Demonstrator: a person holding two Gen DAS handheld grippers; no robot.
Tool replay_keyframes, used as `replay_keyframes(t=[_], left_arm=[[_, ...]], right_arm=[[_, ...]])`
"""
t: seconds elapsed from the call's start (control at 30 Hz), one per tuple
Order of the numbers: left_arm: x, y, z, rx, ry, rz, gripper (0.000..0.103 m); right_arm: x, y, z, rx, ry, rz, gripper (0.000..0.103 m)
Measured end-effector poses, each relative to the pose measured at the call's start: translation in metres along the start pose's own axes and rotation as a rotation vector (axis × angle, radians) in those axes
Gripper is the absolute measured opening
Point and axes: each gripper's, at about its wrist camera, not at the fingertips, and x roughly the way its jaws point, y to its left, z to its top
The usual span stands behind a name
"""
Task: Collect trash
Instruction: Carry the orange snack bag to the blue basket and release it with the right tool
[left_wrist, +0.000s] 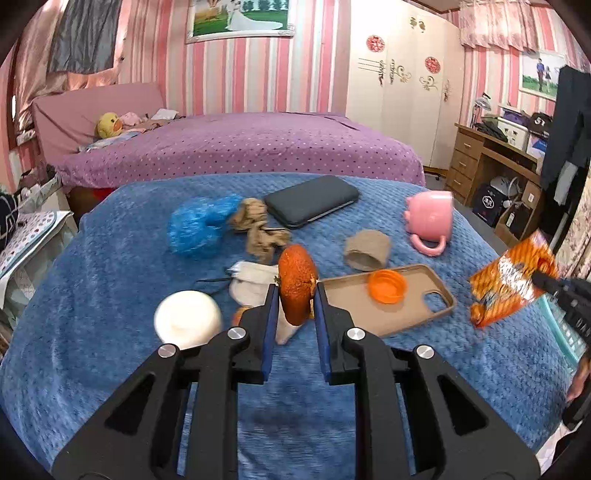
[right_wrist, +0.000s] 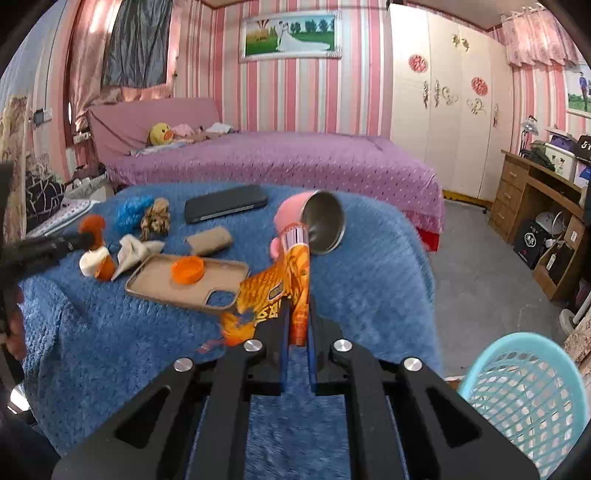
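Item: right gripper (right_wrist: 297, 325), fingers clamped on orange snack wrapper (right_wrist: 291, 280), long axis upright. Blue mesh basket (right_wrist: 524, 398) low to its right, near. Left gripper (left_wrist: 295, 310) fingers clamped on orange peel (left_wrist: 297, 286), above blue-covered counter (left_wrist: 110, 295), farther from basket.

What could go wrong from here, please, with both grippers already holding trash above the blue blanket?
1. The left gripper pinches only the curved orange peel; it may slip and fall back beside the white peel piece.
2. The right gripper holds the snack wrapper by one edge; swinging toward the blue basket, it could brush the pink mug.
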Motion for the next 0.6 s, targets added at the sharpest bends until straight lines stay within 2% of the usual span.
replay_keyframes(t=[0.17, 0.3, 0.6], left_arm=[[-0.009, -0.04, 0.002, 0.034, -0.031, -0.024, 0.018], [-0.016, -0.083, 0.006, 0.052, -0.053, -0.071, 0.018], [-0.024, -0.208, 0.001, 0.123, -0.065, -0.211, 0.018]], right_arm=[[-0.029, -0.04, 0.007, 0.054, -0.043, -0.026, 0.008], [-0.054, -0.08, 0.006, 0.089, -0.066, -0.092, 0.008], [-0.091, -0.181, -0.033, 0.168, -0.018, -0.257, 0.008]])
